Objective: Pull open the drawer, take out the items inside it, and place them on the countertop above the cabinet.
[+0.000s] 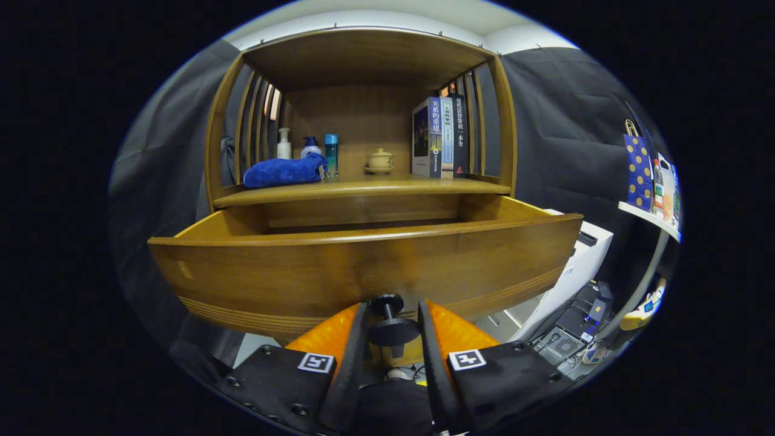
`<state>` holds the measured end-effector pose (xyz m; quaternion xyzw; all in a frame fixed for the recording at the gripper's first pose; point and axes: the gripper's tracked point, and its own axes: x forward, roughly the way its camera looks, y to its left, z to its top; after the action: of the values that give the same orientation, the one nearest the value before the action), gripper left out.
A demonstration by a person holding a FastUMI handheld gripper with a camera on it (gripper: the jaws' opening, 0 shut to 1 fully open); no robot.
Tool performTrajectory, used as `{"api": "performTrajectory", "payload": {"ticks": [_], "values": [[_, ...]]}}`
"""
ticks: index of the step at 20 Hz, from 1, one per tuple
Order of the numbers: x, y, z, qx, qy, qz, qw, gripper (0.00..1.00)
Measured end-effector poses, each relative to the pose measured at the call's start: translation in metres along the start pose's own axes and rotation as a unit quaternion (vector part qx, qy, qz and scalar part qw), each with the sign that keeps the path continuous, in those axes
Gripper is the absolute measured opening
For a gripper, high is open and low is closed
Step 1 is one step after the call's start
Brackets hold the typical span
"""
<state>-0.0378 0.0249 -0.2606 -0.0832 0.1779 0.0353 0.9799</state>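
The wooden drawer (363, 266) stands pulled out of the cabinet toward me, and its tall front panel hides what lies inside. Its dark round knob (392, 330) sits between my fingers, and my gripper (392, 307) is shut on it, both fingers pressing its sides. Above the drawer runs the wooden countertop (363, 189). A blue folded cloth (283, 171) lies on its left part.
Behind the cloth stand a white pump bottle (284, 144), a blue-capped bottle (310, 145) and a teal bottle (331, 154). A small lidded cup (380, 160) sits mid-counter, books (440, 137) at the right. A white shelf (649, 219) with a dotted bag (639, 172) stands to the right.
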Motion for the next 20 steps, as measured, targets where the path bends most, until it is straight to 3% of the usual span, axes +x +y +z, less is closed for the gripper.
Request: {"api": "performTrajectory", "payload": {"ticks": [4,10,16,20], "values": [[-0.017,0.009,0.035,0.001,-0.031,0.016,0.999,0.93],[-0.035,0.028,0.101,0.022,-0.075,0.05,0.996,0.95],[-0.004,0.036,0.151,0.047,-0.08,0.069,0.993,0.96],[0.026,0.043,0.162,0.042,-0.039,0.066,0.996,0.97]]}}
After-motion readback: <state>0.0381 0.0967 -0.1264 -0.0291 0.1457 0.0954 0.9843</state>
